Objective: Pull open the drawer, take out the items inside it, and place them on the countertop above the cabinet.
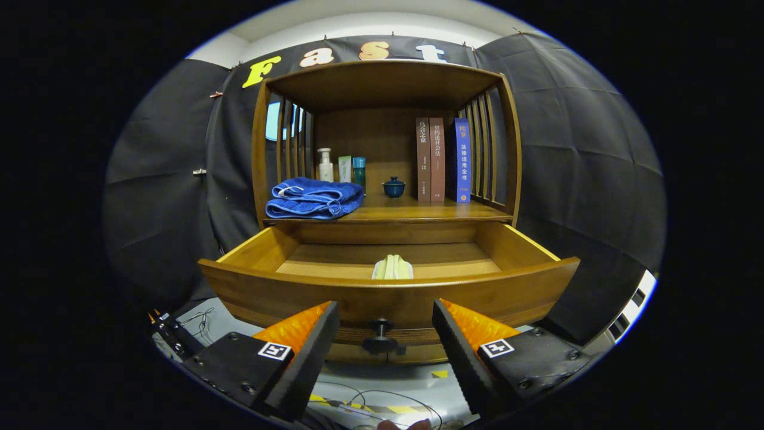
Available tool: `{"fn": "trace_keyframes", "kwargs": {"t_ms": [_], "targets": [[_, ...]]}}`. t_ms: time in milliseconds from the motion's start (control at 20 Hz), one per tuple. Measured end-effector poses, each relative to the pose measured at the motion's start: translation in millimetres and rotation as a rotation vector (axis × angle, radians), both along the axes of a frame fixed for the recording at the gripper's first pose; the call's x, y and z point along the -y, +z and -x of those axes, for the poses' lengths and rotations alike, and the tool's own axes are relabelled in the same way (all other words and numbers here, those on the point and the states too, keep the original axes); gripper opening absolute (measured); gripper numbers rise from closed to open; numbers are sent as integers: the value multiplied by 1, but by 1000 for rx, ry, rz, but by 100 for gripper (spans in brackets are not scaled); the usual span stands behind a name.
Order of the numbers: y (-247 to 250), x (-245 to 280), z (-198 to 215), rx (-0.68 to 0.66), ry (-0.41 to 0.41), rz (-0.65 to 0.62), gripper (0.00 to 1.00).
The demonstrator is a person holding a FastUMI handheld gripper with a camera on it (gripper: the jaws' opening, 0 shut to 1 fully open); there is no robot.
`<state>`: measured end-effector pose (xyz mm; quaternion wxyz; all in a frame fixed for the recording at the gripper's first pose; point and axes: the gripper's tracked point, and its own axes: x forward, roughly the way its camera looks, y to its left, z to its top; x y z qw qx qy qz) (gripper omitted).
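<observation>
The wooden drawer (388,292) stands pulled open out of the cabinet. A pale yellow-and-white folded item (392,267) lies on the drawer floor near the front wall, partly hidden by it. The drawer's dark round knob (380,335) sits between and just ahead of my fingertips, untouched. My gripper (385,319) is open, its orange-and-black fingers (310,340) apart with nothing held. Above the drawer runs the countertop (418,212), with a folded blue towel (314,198) lying on its left part.
On the countertop's back stand a white pump bottle (325,165), two small boxes (351,169), a dark blue lidded cup (394,187) and three upright books (443,160). Slatted side walls and a top shelf enclose it. Cables lie on the floor below.
</observation>
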<state>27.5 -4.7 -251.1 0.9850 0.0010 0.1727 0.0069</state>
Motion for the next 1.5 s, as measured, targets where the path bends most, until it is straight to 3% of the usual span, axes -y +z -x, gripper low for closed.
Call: {"fn": "trace_keyframes", "kwargs": {"t_ms": [200, 400, 600, 750, 1050, 1300, 1500], "targets": [[29, 15, -17, -92, -48, 37, 99], [41, 14, -61, -177, -49, 17, 99], [11, 32, -108, -365, -113, 44, 99], [-18, 23, -142, -470, -99, -23, 100], [-77, 14, -166, -653, -60, 2, 100], [-108, 13, -170, -713, -78, 8, 56], [-103, 19, -169, -696, -83, 25, 21]]}}
